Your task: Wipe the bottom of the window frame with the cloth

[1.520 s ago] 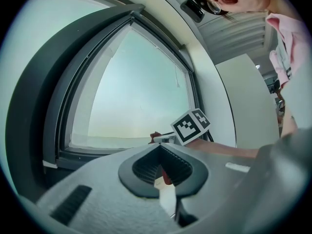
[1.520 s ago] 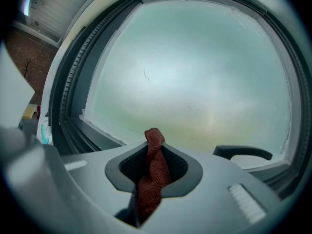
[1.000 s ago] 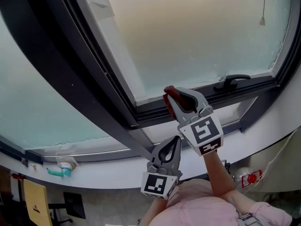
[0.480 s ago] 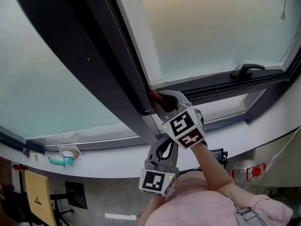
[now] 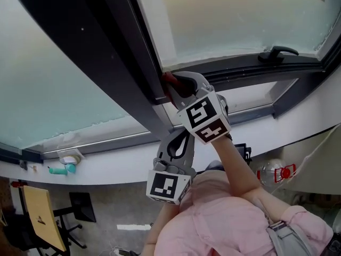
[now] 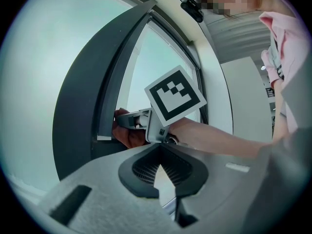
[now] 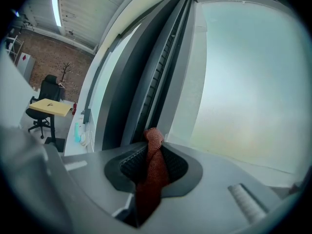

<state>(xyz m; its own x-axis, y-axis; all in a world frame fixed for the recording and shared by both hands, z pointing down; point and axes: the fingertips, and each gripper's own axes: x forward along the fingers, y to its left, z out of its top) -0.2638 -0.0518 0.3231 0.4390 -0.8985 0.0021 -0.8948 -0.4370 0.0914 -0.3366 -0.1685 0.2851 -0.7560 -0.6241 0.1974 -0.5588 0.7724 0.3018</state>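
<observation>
The right gripper [image 5: 176, 85] is clamped on the one red cloth [image 5: 169, 80]. The cloth is bunched lengthwise along the jaws and pointed up and left, with its tip set at the left end of the window frame [image 5: 234, 68] bottom, beside the dark upright post [image 5: 117, 52]. The left gripper [image 5: 180, 142] is held nearer and lower, its jaws brought together on nothing. One handle [image 5: 277, 52] is seen on the frame, far right.

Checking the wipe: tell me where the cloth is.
Head view, just left of centre: the red cloth is pinched in the right gripper, at the corner where the dark mullion meets the bottom of the window frame.
</observation>
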